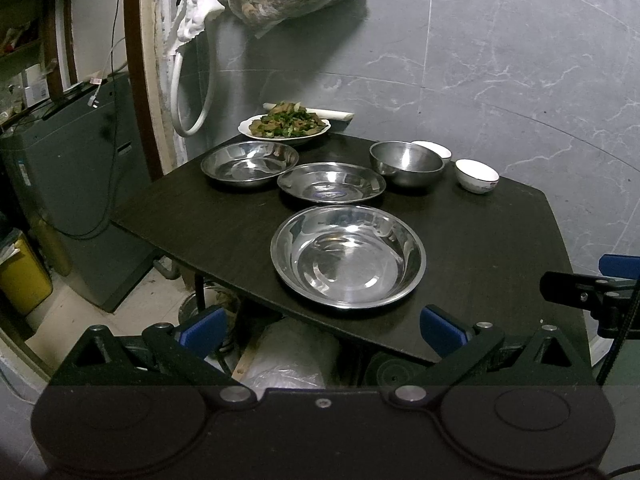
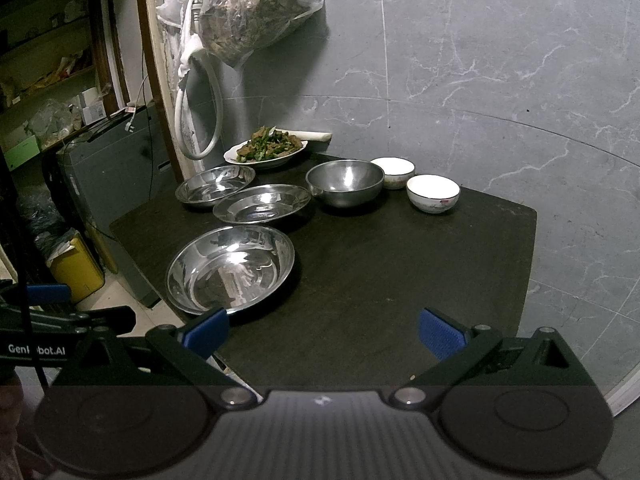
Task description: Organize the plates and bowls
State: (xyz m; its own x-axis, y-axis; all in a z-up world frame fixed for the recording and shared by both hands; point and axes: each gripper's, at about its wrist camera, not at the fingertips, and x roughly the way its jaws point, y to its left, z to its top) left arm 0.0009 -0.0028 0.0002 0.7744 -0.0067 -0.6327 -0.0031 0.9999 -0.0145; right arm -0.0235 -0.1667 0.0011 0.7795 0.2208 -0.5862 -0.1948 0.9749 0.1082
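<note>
Three shallow steel plates lie on the dark table [image 1: 500, 240]: a large near one [image 1: 348, 256] [image 2: 230, 268], a middle one [image 1: 331, 182] [image 2: 262, 203] and a far left one [image 1: 250, 163] [image 2: 215, 187]. A deep steel bowl [image 1: 406, 163] [image 2: 345, 182] sits behind them. To its right stand two white bowls [image 1: 477, 175] [image 2: 433, 193], the farther one [image 1: 434, 149] [image 2: 393, 172] partly hidden. My left gripper [image 1: 322, 332] is open, below the near table edge. My right gripper [image 2: 322, 332] is open over the table's front, holding nothing.
A white plate of cooked greens [image 1: 285, 125] [image 2: 266, 148] stands at the table's back. A plastic bag [image 2: 256, 8] and white hose [image 2: 198, 120] hang on the wall. A grey cabinet [image 1: 68, 184] and yellow bin [image 1: 22, 280] stand left of the table.
</note>
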